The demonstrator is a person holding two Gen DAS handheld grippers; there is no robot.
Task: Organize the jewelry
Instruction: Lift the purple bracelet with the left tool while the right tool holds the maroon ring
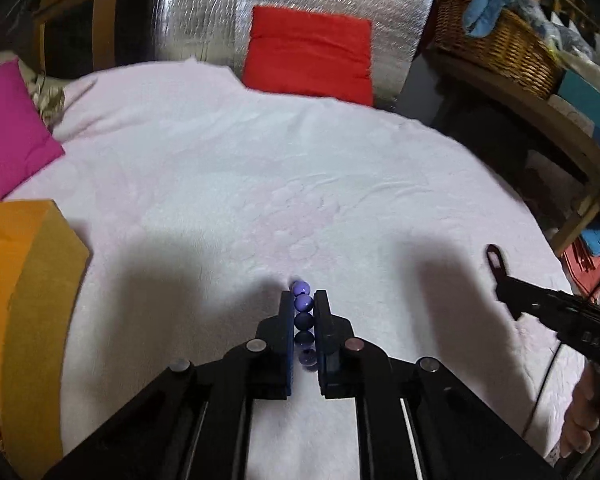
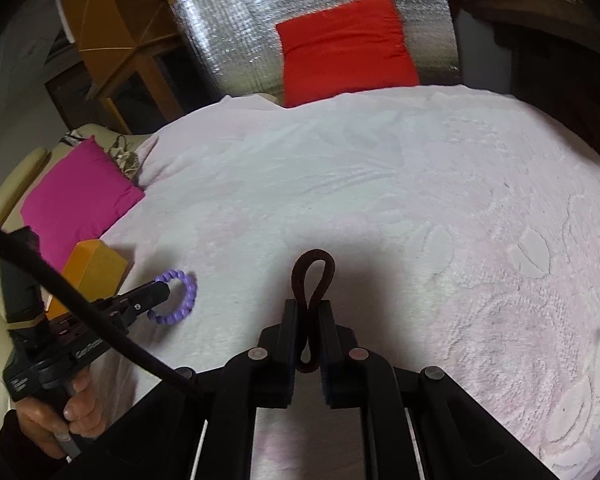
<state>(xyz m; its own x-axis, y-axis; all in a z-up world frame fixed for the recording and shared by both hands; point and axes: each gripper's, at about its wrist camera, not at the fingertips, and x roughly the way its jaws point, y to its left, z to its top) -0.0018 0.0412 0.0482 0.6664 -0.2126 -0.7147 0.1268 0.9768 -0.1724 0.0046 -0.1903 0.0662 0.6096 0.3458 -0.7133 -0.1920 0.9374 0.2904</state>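
I see left gripper [image 1: 304,300] jaws pinching the purple bead bracelet [image 1: 303,302], beads lined up between them | right gripper [image 2: 309,308] jaws pressed on the dark brown band [image 2: 314,276], its loop sticking out past the tips | both just above the white bedspread [image 2: 340,184], orange box [image 1: 28,280] left of the bracelet

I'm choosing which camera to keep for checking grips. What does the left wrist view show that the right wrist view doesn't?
Only the left wrist view shows the purple bead bracelet edge-on between the left gripper's pads, and clothes in the wicker basket. Only the right wrist view shows the bracelet's whole ring and the dark brown loop pinched in the right gripper. Both show the white blanket, orange box, and red and pink cushions.
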